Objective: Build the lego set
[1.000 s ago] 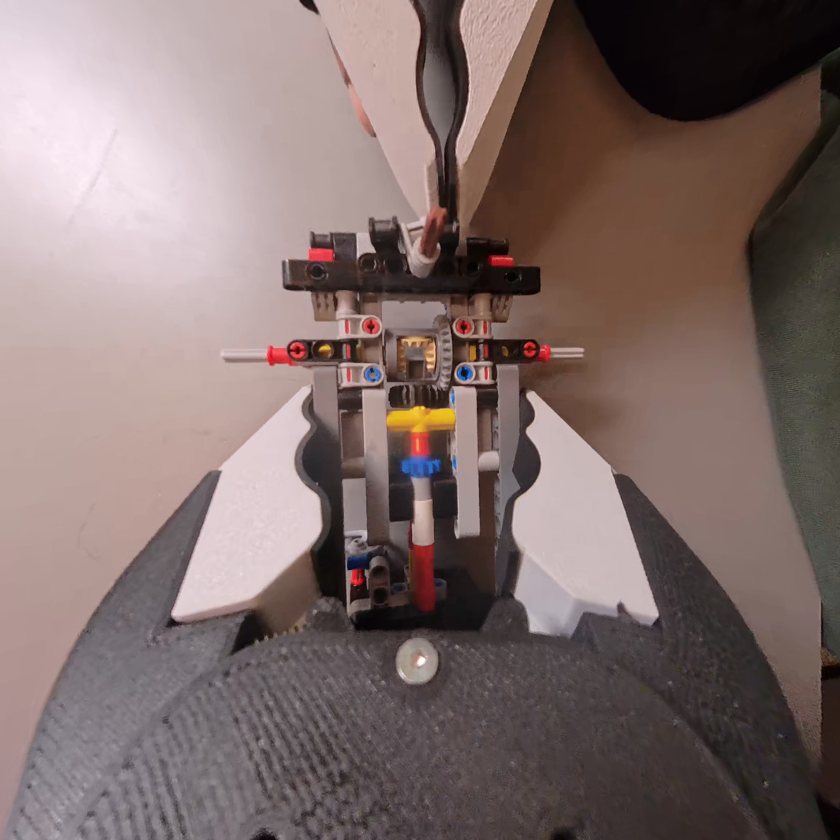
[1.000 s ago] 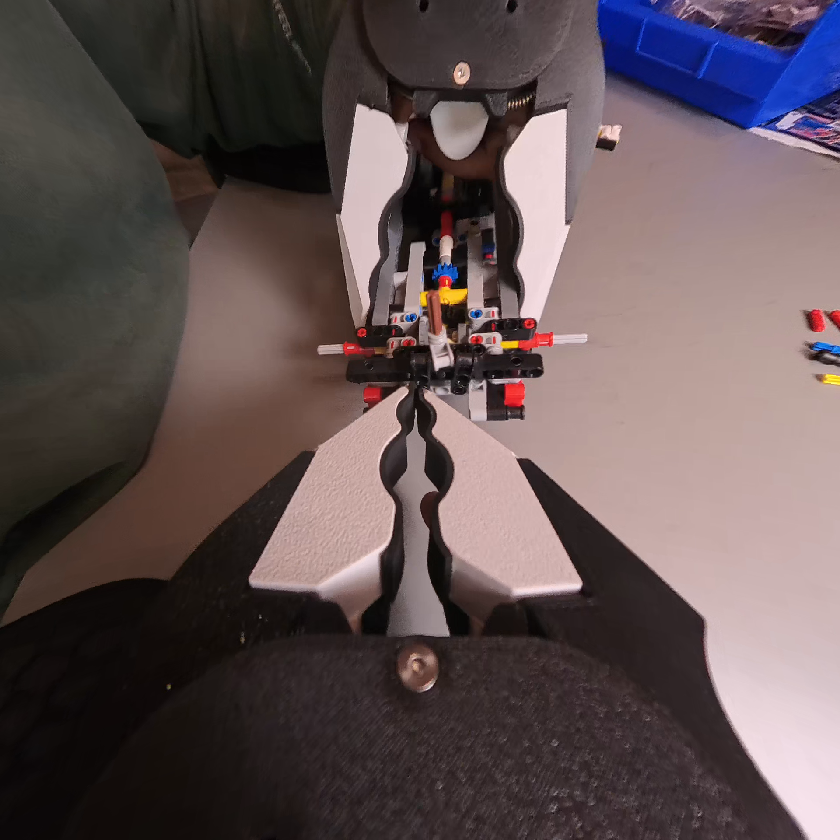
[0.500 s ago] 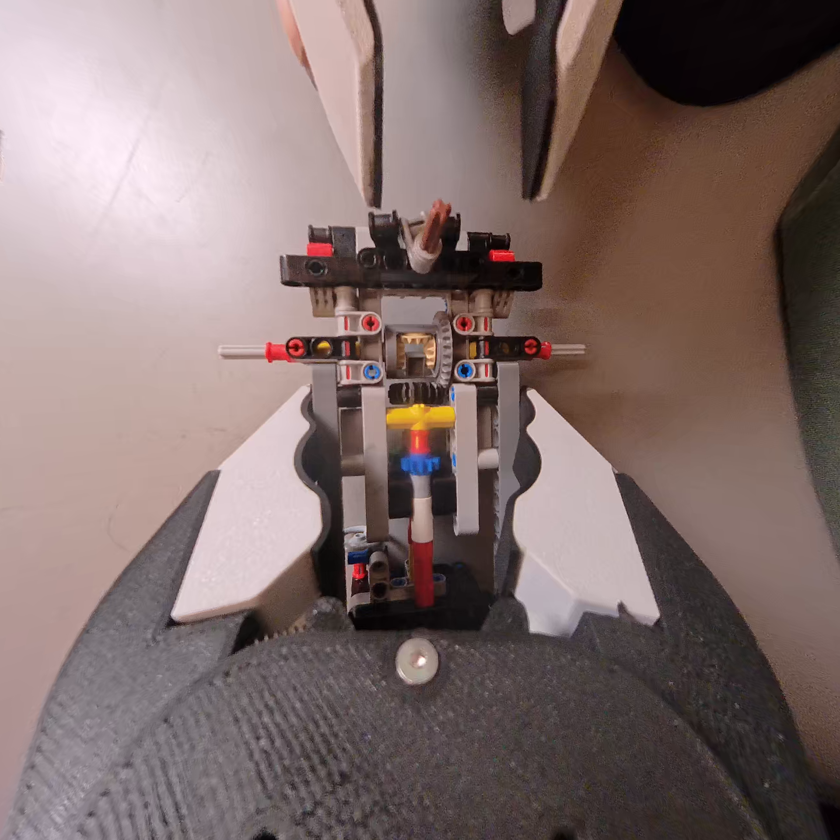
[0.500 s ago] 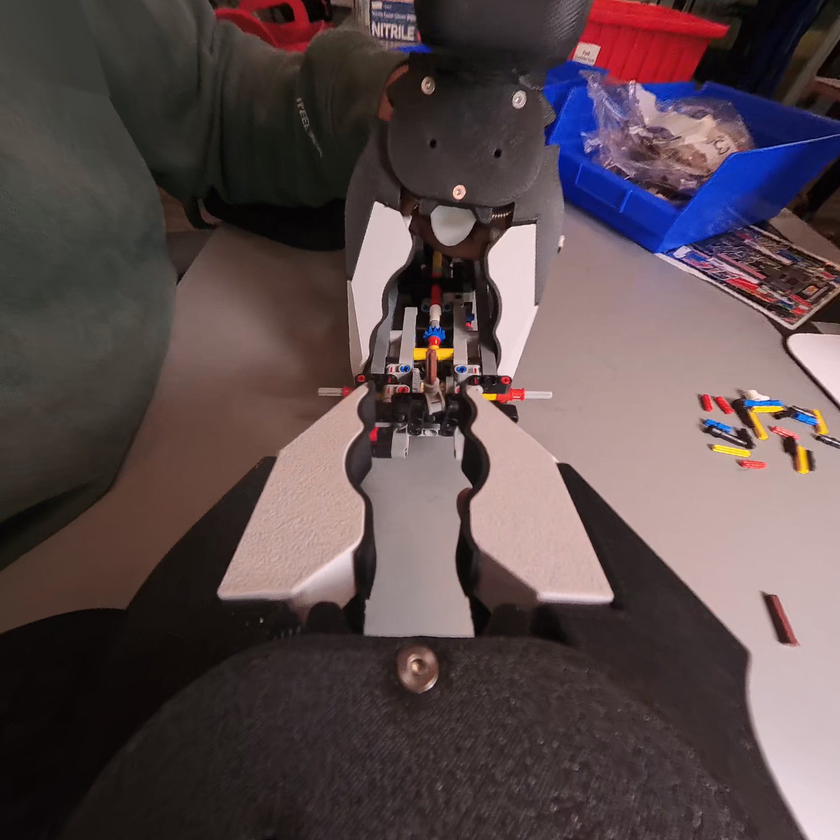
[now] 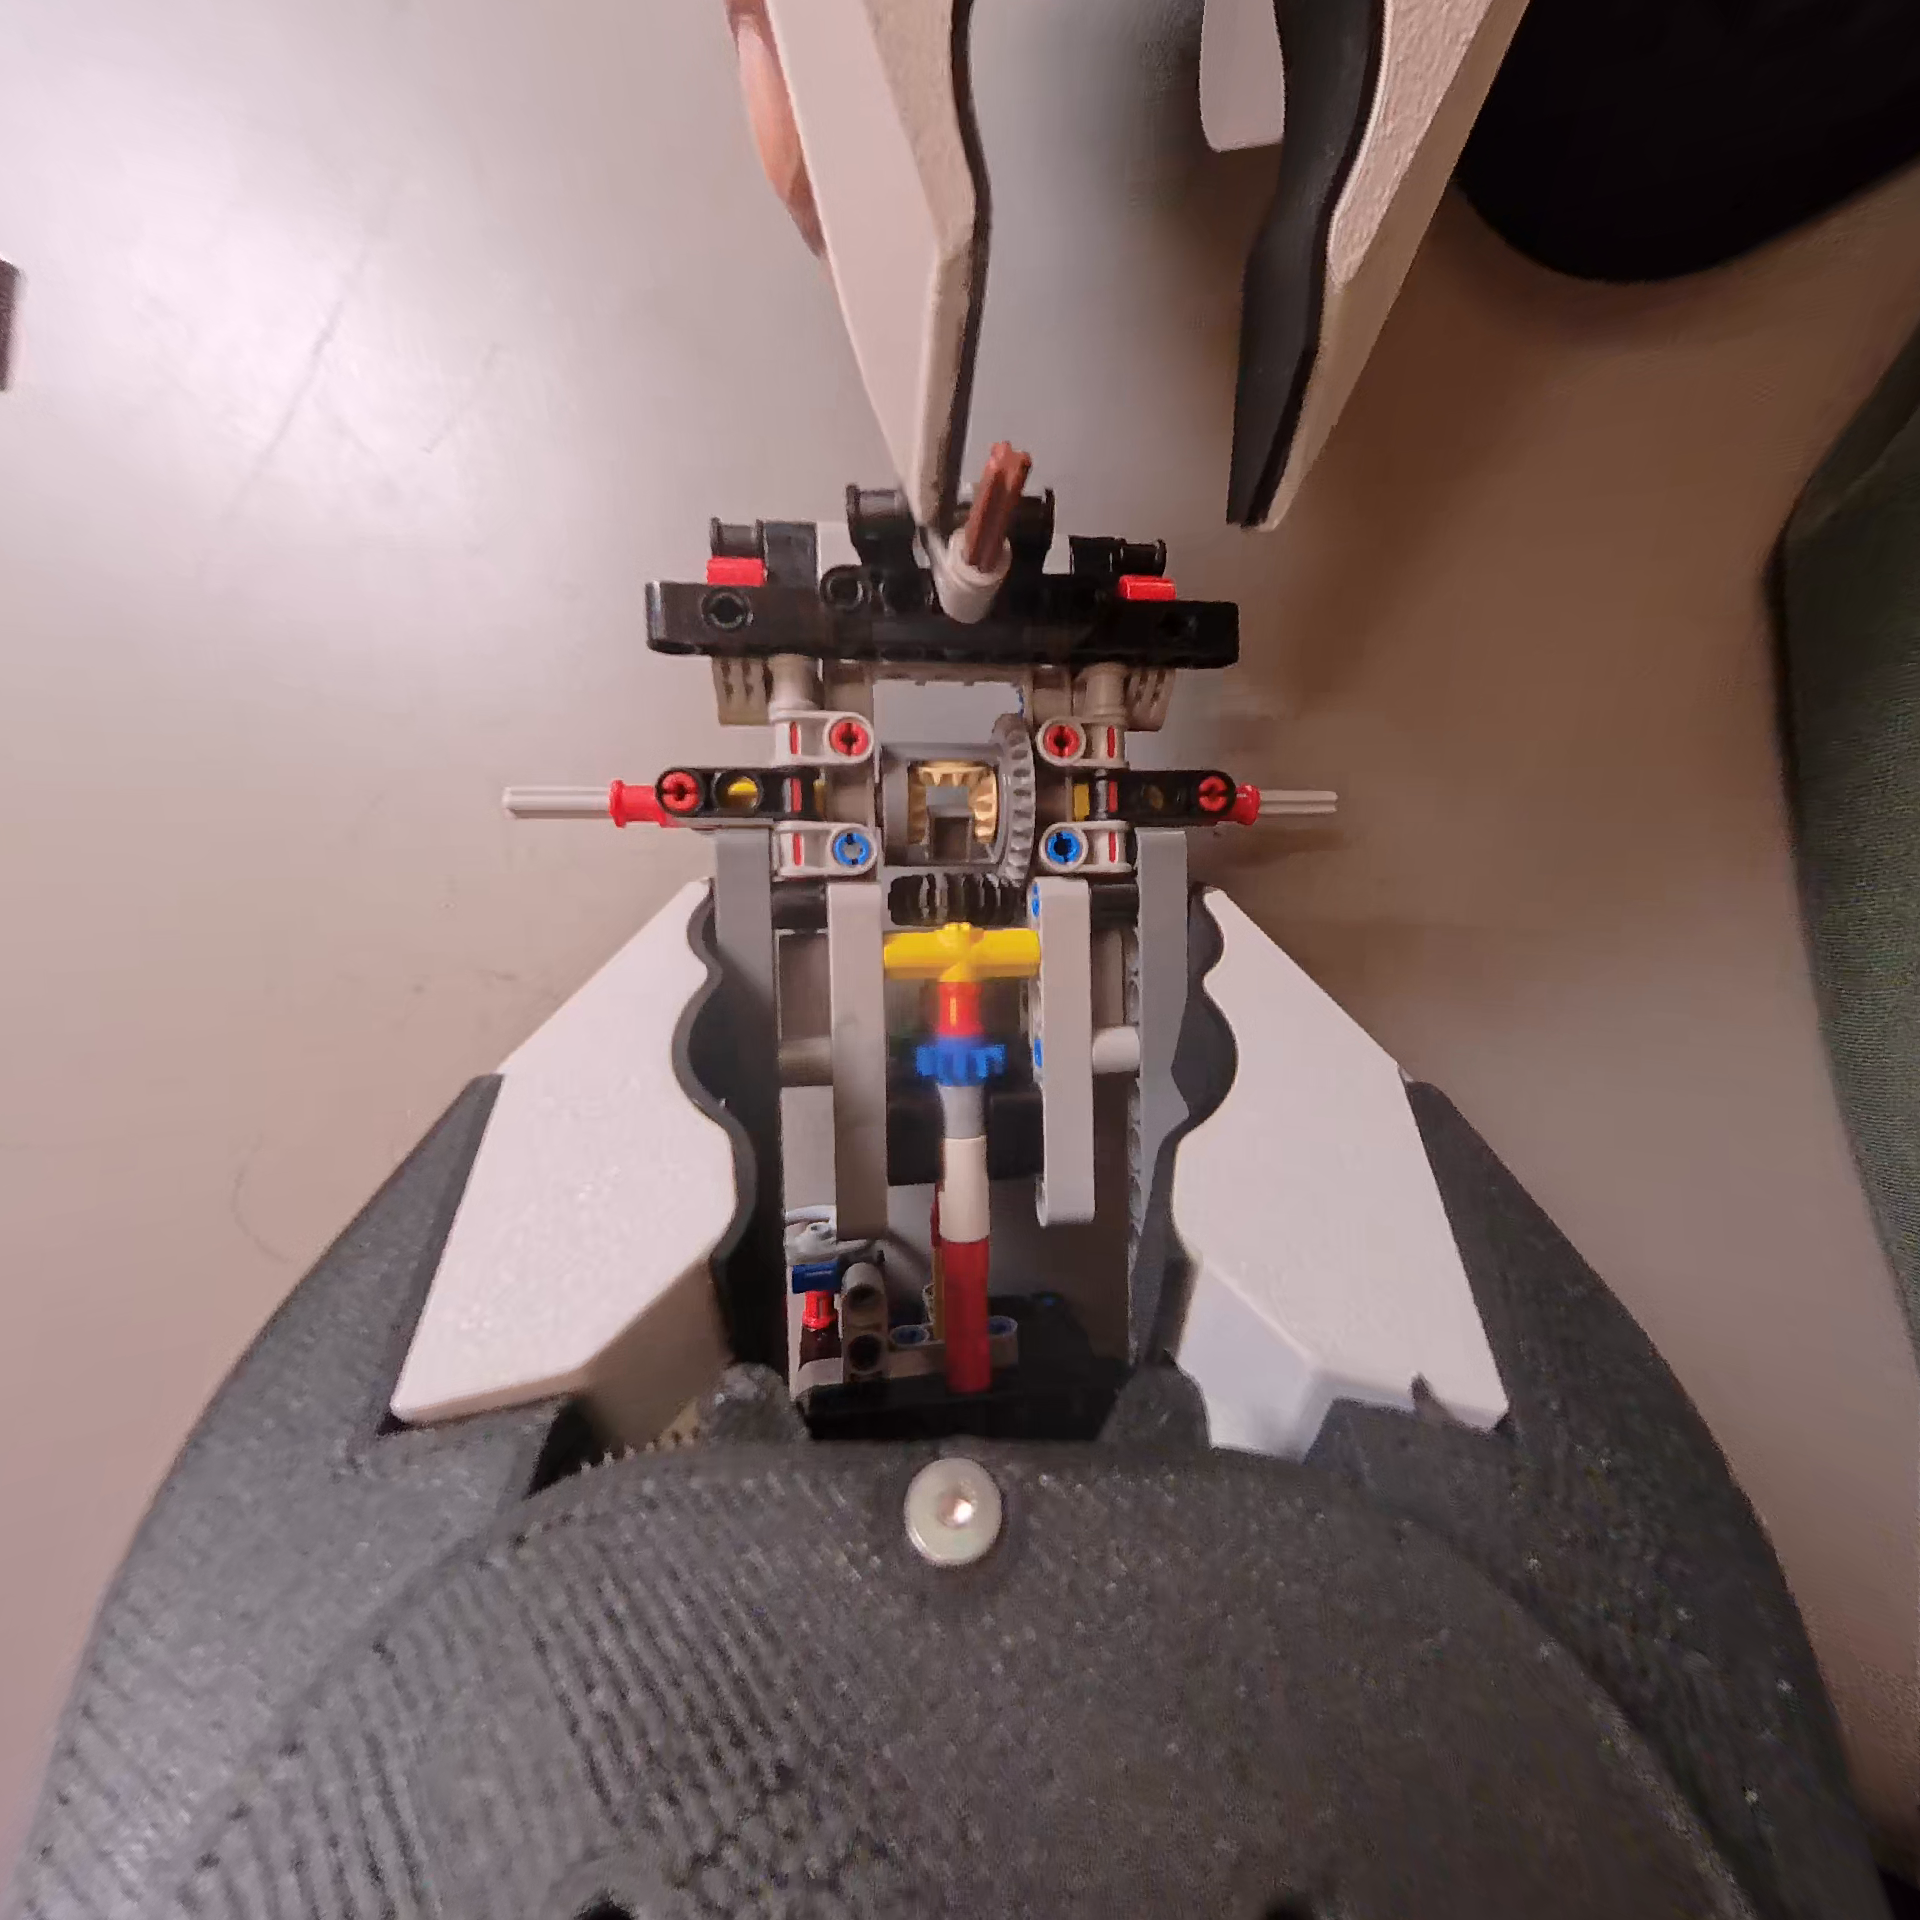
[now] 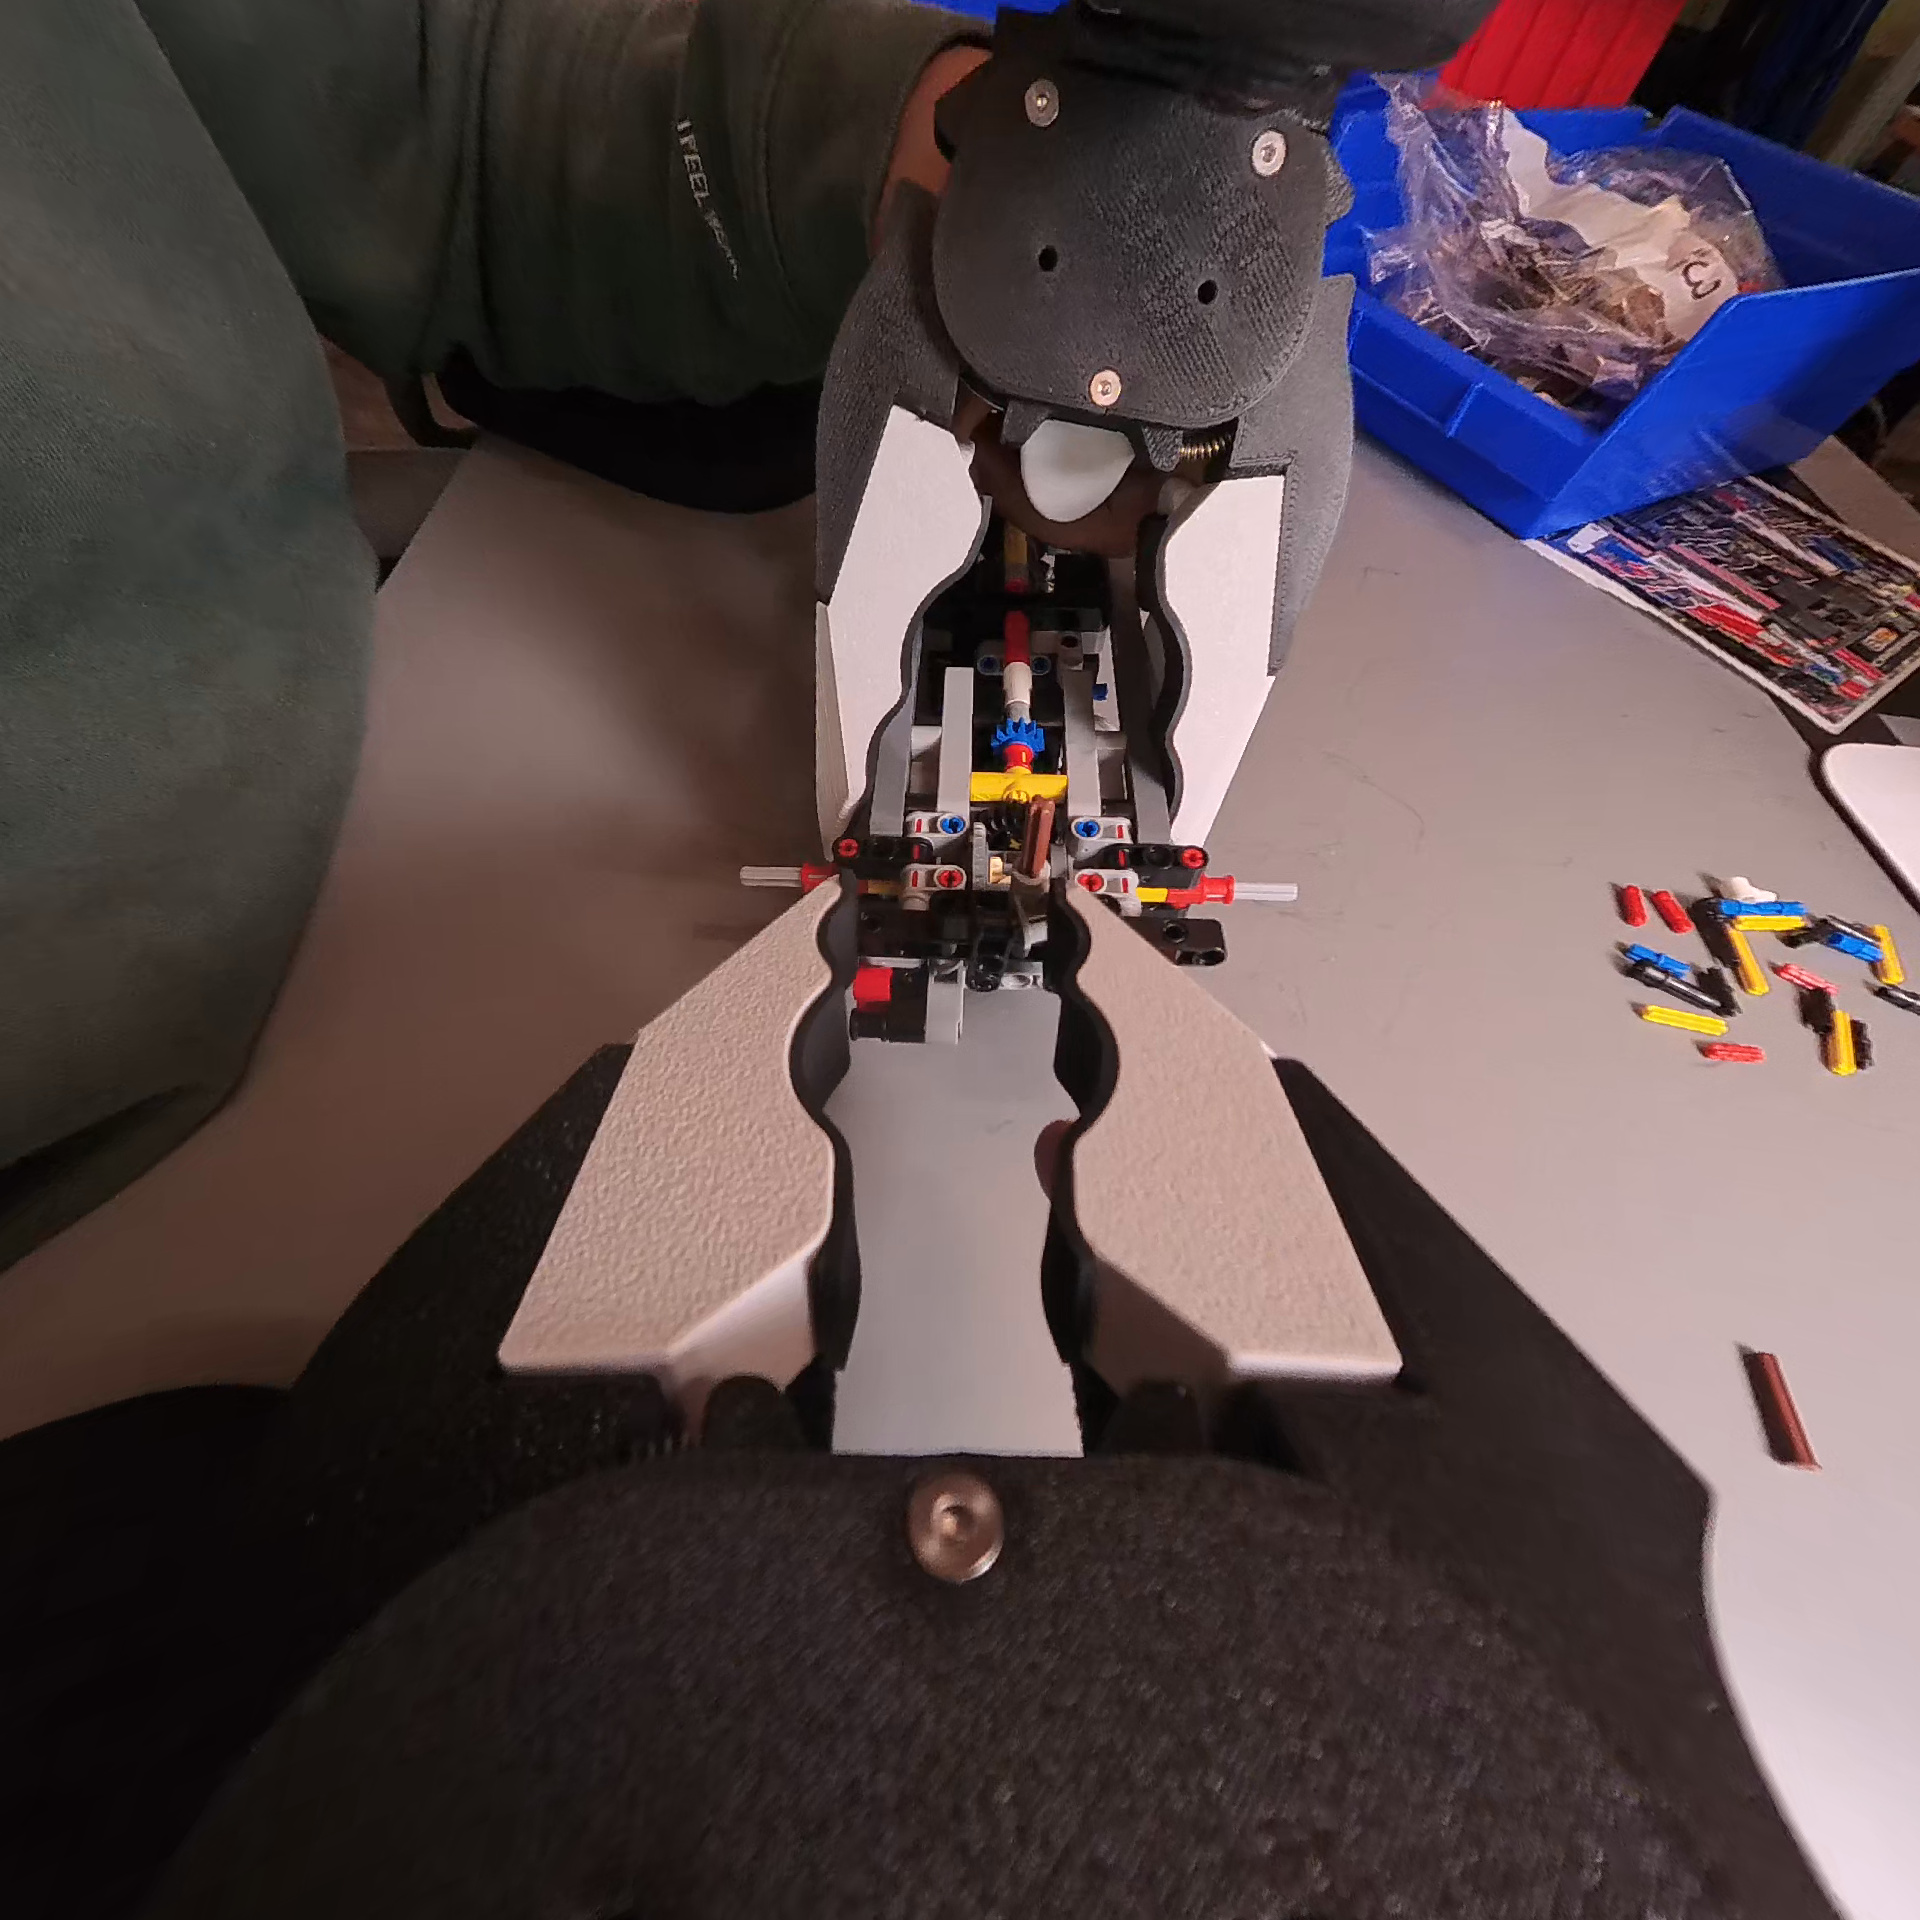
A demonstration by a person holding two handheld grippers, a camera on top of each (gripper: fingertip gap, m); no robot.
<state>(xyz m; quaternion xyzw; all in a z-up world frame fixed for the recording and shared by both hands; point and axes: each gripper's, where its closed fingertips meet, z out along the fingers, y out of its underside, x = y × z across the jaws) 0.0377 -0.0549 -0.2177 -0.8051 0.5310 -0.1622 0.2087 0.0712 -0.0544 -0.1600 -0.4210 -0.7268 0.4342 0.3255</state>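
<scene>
Lego model (image 5: 956, 831) clamped lengthwise in left gripper (image 5: 956, 1039); right gripper (image 6: 956, 935) spread wide, empty, straddling model's far end.

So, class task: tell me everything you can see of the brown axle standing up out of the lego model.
The brown axle is a short, ridged plastic rod, dark reddish-brown. It stands tilted in a light grey sleeve on the black beam at the model's far end, its upper end free. The right gripper is open, one finger close beside the axle; contact cannot be told. The left gripper clamps the model's body.
</scene>
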